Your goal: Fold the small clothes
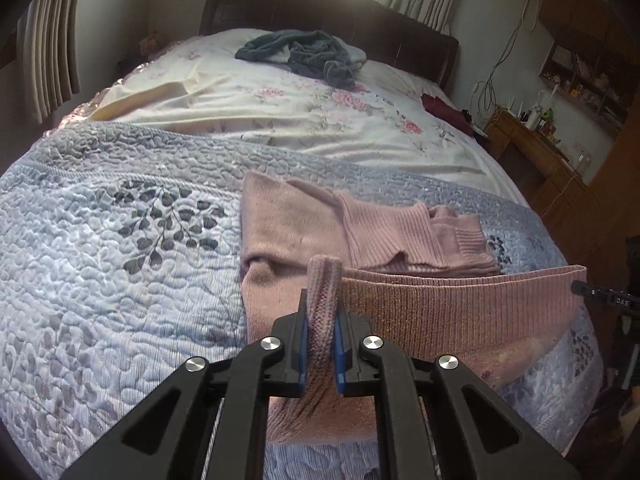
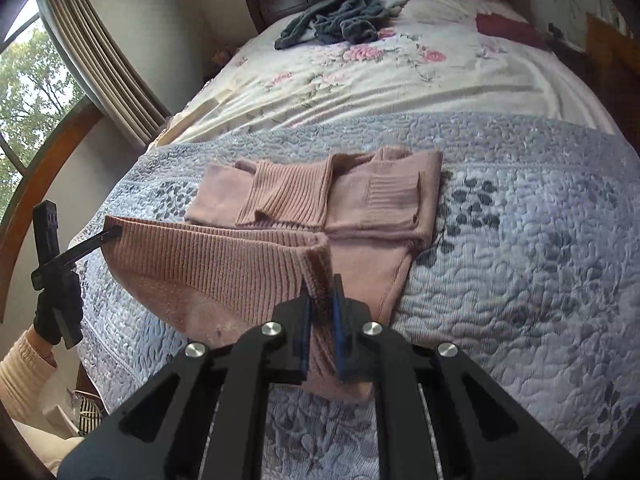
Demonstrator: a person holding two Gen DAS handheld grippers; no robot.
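Pink knit sweater [image 1: 440, 304] hem pinched by L tongs [image 1: 321, 344] & R tongs [image 2: 321, 332].

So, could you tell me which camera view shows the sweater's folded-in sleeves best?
The right wrist view: both ribbed sleeves lie in plain sight across the pink sweater. The left wrist view shows them more obliquely, bunched together behind the lifted hem.

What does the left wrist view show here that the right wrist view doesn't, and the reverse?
Only the left wrist view shows the wooden desk and wall shelf. Only the right wrist view shows the window with trees and the person's gloved hand on the left gripper's handle. Both show the pink sweater on the quilt, its hem pinched by the left gripper and right gripper, and dark clothes near the headboard.
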